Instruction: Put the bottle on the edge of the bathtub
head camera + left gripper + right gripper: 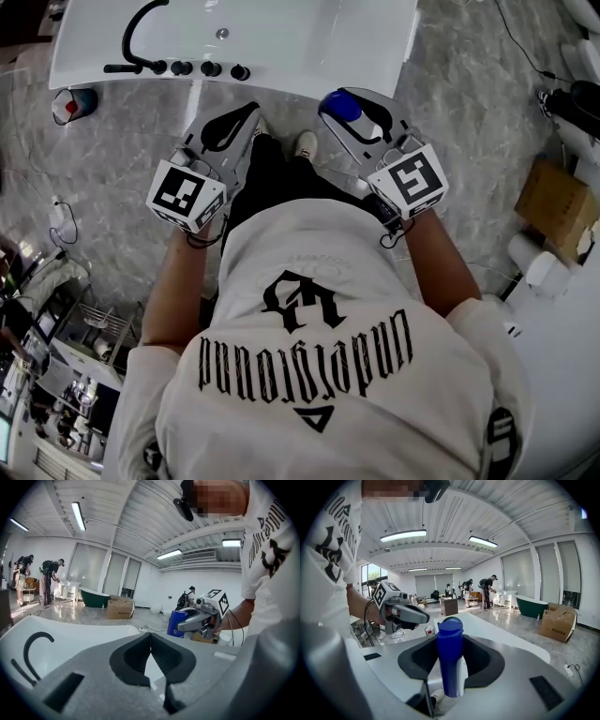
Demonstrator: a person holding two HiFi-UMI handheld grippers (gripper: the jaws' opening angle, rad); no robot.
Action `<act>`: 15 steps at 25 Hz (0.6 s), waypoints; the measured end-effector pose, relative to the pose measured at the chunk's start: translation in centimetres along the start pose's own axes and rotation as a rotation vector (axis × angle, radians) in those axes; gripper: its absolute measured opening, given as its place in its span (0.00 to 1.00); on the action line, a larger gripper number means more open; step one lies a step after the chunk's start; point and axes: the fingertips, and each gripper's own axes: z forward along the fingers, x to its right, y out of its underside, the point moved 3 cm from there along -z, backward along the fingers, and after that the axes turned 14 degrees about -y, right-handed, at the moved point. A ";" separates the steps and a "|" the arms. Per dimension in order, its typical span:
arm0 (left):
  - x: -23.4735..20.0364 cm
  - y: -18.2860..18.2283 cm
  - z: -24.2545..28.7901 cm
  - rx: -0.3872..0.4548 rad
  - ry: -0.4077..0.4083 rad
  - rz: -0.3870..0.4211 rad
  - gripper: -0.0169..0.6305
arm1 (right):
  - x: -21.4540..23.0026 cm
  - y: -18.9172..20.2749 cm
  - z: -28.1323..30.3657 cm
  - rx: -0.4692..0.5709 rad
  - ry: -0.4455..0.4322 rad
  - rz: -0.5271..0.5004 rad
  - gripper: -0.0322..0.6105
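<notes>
1. The white bathtub [281,42] fills the top of the head view. A black tap [141,37] and black knobs stand along its near rim, and no writing shows on it.
2. The person's white T-shirt [337,375] bears black gothic lettering next to a black emblem. It is upside down to the head camera and seems to read "underground".
3. The left gripper [246,117] has its jaws pressed together with nothing between them. Its cube carries a black-and-white square marker.
4. The right gripper [354,117] is clamped on the bottle, and its cube is marked likewise.
5. The bottle [450,660] is an opaque blue, plain cylinder with a rounded blue cap. It stands upright between the dark jaw pads, and no label can be read. It is held over the grey marbled floor [469,84], just short of the bathtub's near rim.
6. A small white cup [67,105] with a red mark sits on the floor by the bathtub's left corner.
</notes>
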 end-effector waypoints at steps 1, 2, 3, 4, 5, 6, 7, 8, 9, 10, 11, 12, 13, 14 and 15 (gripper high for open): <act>-0.2 0.3 0.5 -0.005 0.005 0.000 0.05 | 0.4 0.4 0.3 -0.008 0.003 0.003 0.30; -0.5 0.5 0.9 -0.009 0.010 -0.001 0.05 | 0.7 0.9 0.6 -0.015 0.005 0.007 0.30; -0.6 0.8 1.3 -0.014 0.015 -0.002 0.05 | 1.0 1.3 0.9 -0.022 0.009 0.012 0.30; -0.8 1.0 1.7 -0.019 0.020 -0.003 0.05 | 1.2 1.7 1.3 -0.029 0.014 0.018 0.30; -0.9 1.3 2.0 -0.023 0.025 -0.006 0.05 | 1.4 2.0 1.6 -0.036 0.017 0.023 0.30; -1.0 1.6 2.3 -0.029 0.031 -0.007 0.05 | 1.5 2.4 2.0 -0.043 0.017 0.025 0.30; -1.1 1.9 2.6 -0.035 0.037 -0.009 0.05 | 1.6 2.8 2.3 -0.053 0.013 0.025 0.30; -1.2 2.2 2.9 -0.042 0.044 -0.010 0.05 | 1.8 3.3 2.7 -0.064 0.011 0.026 0.30; -1.3 2.6 3.3 -0.050 0.052 -0.012 0.05 | 2.0 3.8 3.0 -0.072 0.012 0.034 0.30; -1.3 3.0 3.7 -0.057 0.060 -0.014 0.05 | 2.3 4.3 3.3 -0.081 0.016 0.044 0.30; -1.4 3.5 4.1 -0.064 0.069 -0.017 0.05 | 2.5 4.9 3.6 -0.092 0.017 0.052 0.30; -1.5 3.9 4.4 -0.072 0.077 -0.019 0.05 | 2.7 5.3 4.0 -0.103 0.017 0.057 0.30; -1.6 4.3 4.6 -0.080 0.084 -0.020 0.05 | 2.9 5.8 4.4 -0.116 0.014 0.059 0.30; -1.8 4.8 4.9 -0.088 0.090 -0.022 0.05 | 3.0 6.2 4.8 -0.127 0.012 0.060 0.30; -2.0 5.2 5.2 -0.095 0.094 -0.025 0.05 | 3.2 6.7 5.2 -0.138 0.011 0.060 0.30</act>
